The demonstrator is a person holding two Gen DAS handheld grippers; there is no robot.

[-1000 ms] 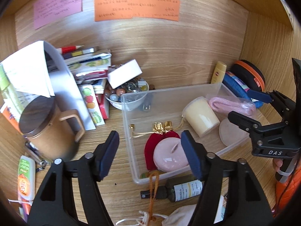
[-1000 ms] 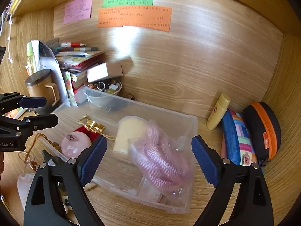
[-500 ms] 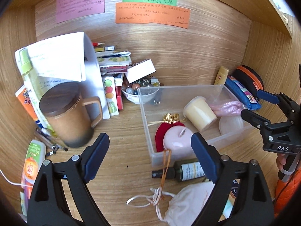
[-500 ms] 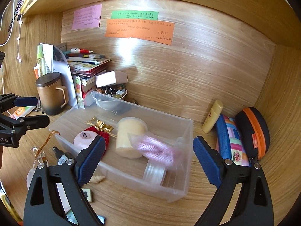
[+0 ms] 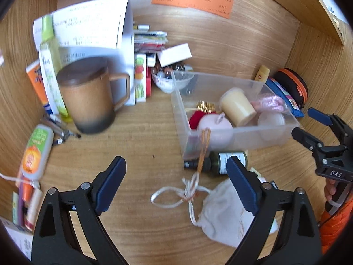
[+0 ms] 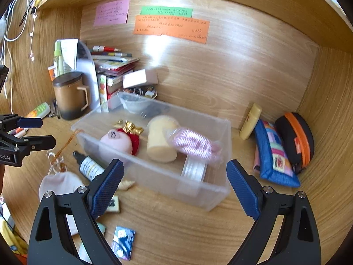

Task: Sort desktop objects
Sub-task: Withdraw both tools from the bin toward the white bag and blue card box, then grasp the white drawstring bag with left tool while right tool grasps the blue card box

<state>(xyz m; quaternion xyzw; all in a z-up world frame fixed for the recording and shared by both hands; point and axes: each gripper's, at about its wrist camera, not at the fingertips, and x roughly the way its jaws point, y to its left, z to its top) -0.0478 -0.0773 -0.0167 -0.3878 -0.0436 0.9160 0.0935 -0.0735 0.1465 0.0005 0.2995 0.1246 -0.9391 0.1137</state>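
A clear plastic bin [image 5: 240, 137] [image 6: 154, 172] holds a pink round toy [image 5: 215, 125], a red pouch with a gold bow [image 5: 195, 116], a cream candle [image 6: 161, 141] and a bagged pink rope [image 6: 194, 142]. My left gripper [image 5: 175, 163] hovers over bare wood in front of the bin's left end; its jaws are opening and nothing is between them. A white drawstring pouch [image 5: 225, 216] and a dark bottle [image 5: 220, 161] lie beside its right finger. My right gripper [image 6: 174, 164] stands open and empty before the bin's near wall.
A lidded brown mug [image 5: 88, 97], papers and stacked books [image 6: 114, 66] crowd the back left. A yellow tube [image 6: 250, 119], a blue pouch [image 6: 273, 154] and a black-orange case [image 6: 295, 139] fill the right corner. Small cards [image 6: 123, 240] lie on the near desk. Wooden walls enclose three sides.
Both grippers drew back from the bin. The left jaws spread wider, leaving the pink toy in the bin. The pink rope bag dropped and now rests against the candle.
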